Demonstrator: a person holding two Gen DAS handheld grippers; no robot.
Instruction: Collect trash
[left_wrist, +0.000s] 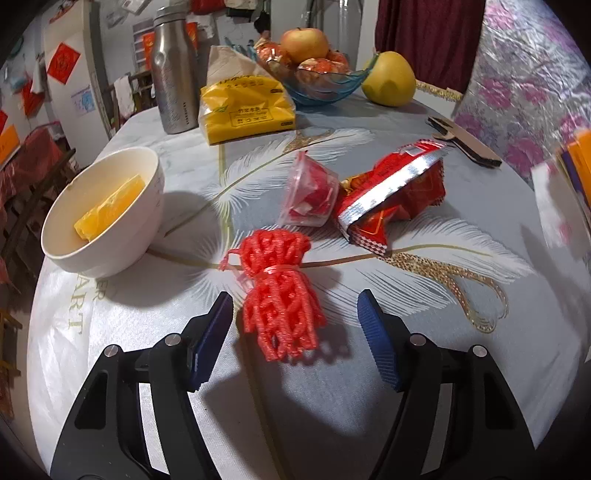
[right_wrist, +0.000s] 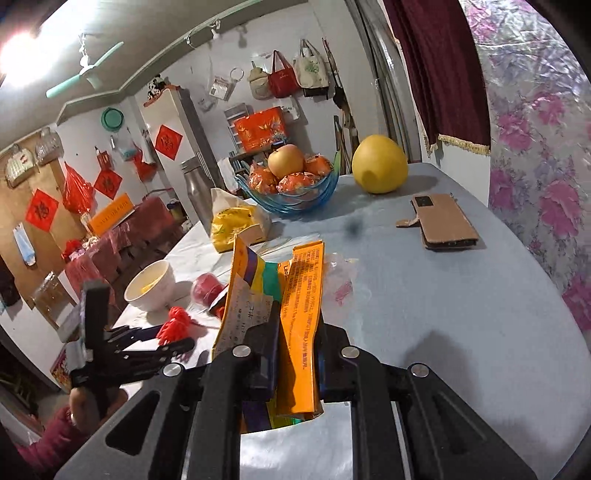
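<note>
Bright indoor light; a ceiling lamp (right_wrist: 18, 48) glares at the far left. Hard shadows fall on the desk (left_wrist: 461, 332). Edges bend strongly, right rim motion-blurred.

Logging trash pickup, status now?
Right gripper shut on orange wrapper. Left gripper open, straddling red foam net, pads not touching. Cup and red packet beyond, nothing blocking.

A round table (right_wrist: 461, 295) in a pale feather-print cloth stands by a dark red curtain (right_wrist: 439, 74). White walls carry red paper squares (right_wrist: 168, 141) and hanging bags (right_wrist: 282, 75); a pale green ceiling fan (right_wrist: 85, 74) hangs beside a bright light (right_wrist: 22, 51).
</note>
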